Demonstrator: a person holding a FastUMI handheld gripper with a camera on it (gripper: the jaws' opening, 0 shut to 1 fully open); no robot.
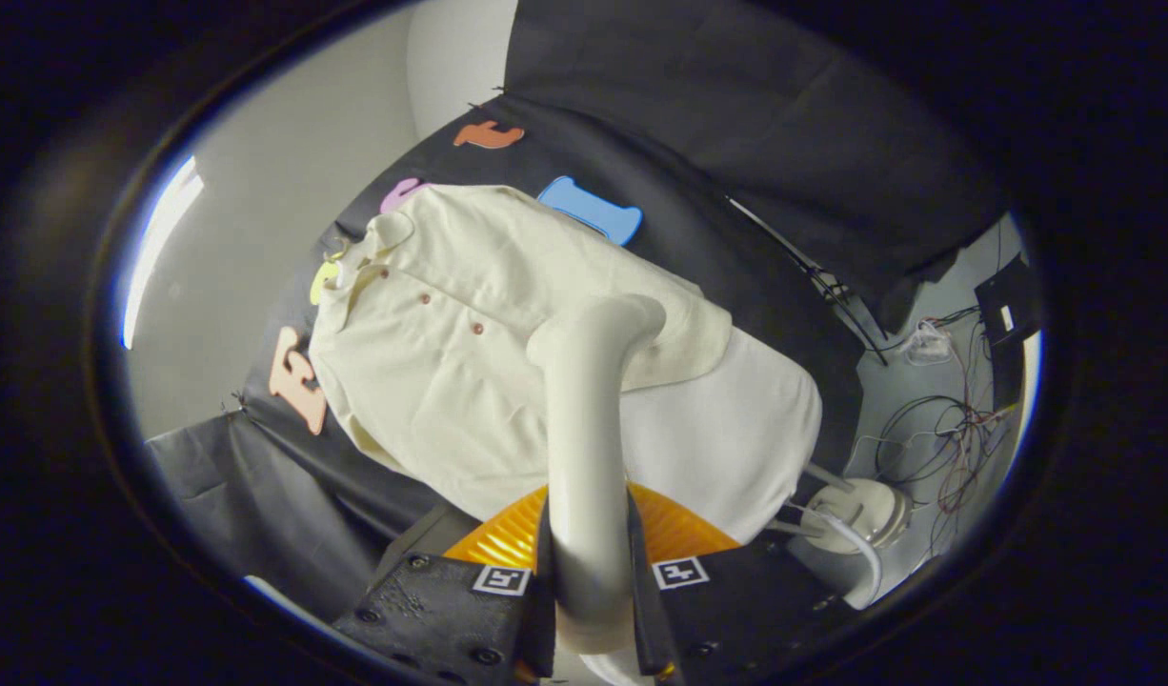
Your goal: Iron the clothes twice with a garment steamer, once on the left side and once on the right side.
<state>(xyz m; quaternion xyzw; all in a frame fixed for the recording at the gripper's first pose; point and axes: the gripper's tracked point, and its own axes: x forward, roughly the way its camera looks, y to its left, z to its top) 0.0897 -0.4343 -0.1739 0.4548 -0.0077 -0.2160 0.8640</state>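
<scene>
Between the two black fingers (pixel 546 581) of the gripper (pixel 589 591) sits the handle of the garment steamer (pixel 589 429), a smooth, glossy cream tube, round in section. Both fingers press on its sides; the grip is clenched on it. Each finger carrier is matte black with a pebbled surface and screw heads, and each bears a small square black-and-white marker (pixel 679 572) near the handle.

Steamer rises from the fingers as a straight shaft, then bends at the top into a rounded elbow with a flat end. That head lies over the shirt's front, near the lower buttons; contact with the cloth cannot be judged. Behind the shaft, just above the fingers, an orange ribbed dome (pixel 674 529) shows on either side.

Shirt (pixel 470 314): cream, soft woven cloth, lightly creased, hanging against the black booth wall (pixel 736 143) and appearing tilted. Collar at the upper end, a row of small brown buttons (pixel 425 298) down the placket. Lower part is paler with a finer, waffle-like weave.

Beside the shirt's lower end, a white round base (pixel 865 510) with a white hose, then a tangle of thin wires (pixel 946 448) on a pale surface.
</scene>
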